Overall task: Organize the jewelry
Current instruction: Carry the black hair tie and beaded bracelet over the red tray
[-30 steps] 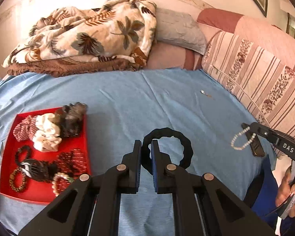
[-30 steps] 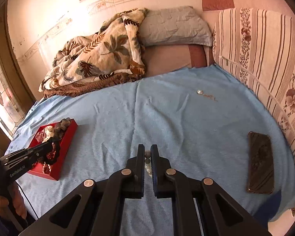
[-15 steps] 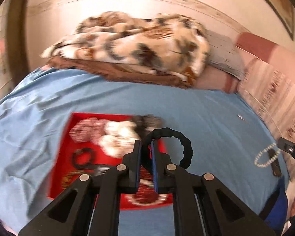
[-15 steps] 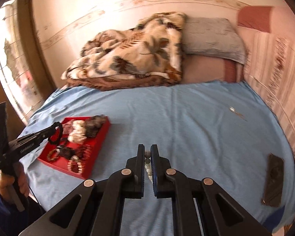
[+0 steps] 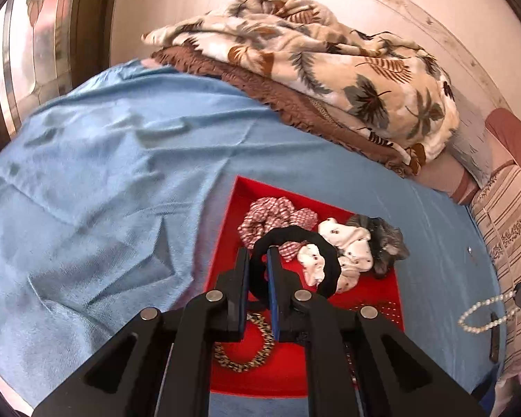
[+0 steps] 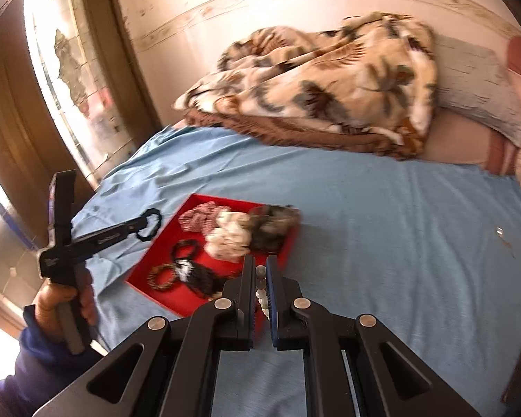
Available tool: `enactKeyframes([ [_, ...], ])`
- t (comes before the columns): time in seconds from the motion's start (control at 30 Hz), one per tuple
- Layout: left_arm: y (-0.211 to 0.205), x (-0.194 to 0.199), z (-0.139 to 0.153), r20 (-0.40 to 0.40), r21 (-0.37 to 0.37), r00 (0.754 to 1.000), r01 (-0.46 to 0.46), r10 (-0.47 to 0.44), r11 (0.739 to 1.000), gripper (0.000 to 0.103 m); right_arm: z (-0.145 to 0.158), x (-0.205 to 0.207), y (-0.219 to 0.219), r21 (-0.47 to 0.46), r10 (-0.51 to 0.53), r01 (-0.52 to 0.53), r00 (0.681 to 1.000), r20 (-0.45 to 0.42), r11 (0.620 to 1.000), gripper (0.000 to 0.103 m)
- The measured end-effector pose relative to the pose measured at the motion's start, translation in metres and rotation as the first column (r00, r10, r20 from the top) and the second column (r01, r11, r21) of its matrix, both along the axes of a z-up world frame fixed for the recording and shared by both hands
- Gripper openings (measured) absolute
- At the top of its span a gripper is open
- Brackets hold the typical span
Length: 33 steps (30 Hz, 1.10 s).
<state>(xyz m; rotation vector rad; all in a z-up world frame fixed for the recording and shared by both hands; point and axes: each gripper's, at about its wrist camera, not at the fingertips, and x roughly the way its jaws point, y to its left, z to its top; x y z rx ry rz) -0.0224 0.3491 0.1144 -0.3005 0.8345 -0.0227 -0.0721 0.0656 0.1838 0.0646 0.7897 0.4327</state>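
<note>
**A:** What jewelry is being handled, and where is it?

**B:** Two pieces. A black ring-shaped hair tie [image 5: 297,260] is pinched in the left gripper [image 5: 258,260], whose jaws are clamped on its near-left edge; the ring hangs in the air above a red tray [image 5: 236,208]. A string of white pearl beads [image 6: 260,290] is caught between the narrow jaws of the right gripper [image 6: 260,278], which is clenched on it, just above the tray's near right corner.

**A:** What lies in the tray?

**B:** Along its far side, a row of fabric scrunchies: a red checked scrunchie [image 5: 271,215] on the left, a white dotted scrunchie [image 5: 344,246] in the middle and a grey furry scrunchie [image 5: 385,239] on the right. Nearer, a leopard-print bracelet [image 5: 246,354] and other dark bands that are hard to tell apart.

**A:** And around it?

**B:** The tray rests on a blue bedsheet [image 5: 104,191]. At the far side of the bed lies a folded leaf-print blanket [image 5: 330,62], with a grey pillow [image 6: 476,83] to its right. A hand [image 6: 62,299] in a dark blue sleeve grips the left tool's handle.
</note>
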Motion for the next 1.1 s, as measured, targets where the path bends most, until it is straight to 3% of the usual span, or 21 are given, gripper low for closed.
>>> enactKeyframes([
  [0.23,0.015,0.012,-0.021,-0.054,-0.035,0.999,-0.001,-0.001,0.999,0.009,-0.008,0.027,0.061,-0.017,0.096,-0.097,0.995,-0.031,0.995,0.007],
  [0.47,0.014,0.025,-0.03,-0.073,-0.024,0.997,-0.015,0.013,1.0,0.009,-0.025,0.056,0.099,-0.059,0.123,-0.127,0.99,-0.067,0.99,0.007],
  [0.8,0.01,0.043,-0.043,-0.108,-0.008,0.994,-0.02,0.019,1.0,0.009,-0.051,0.096,0.125,-0.009,0.119,-0.122,0.981,-0.153,0.993,0.007],
  [1.1,-0.002,0.05,-0.055,-0.149,0.068,0.989,-0.009,0.019,0.998,0.009,-0.107,0.117,0.124,0.017,0.061,-0.058,0.949,-0.31,0.998,0.007],
])
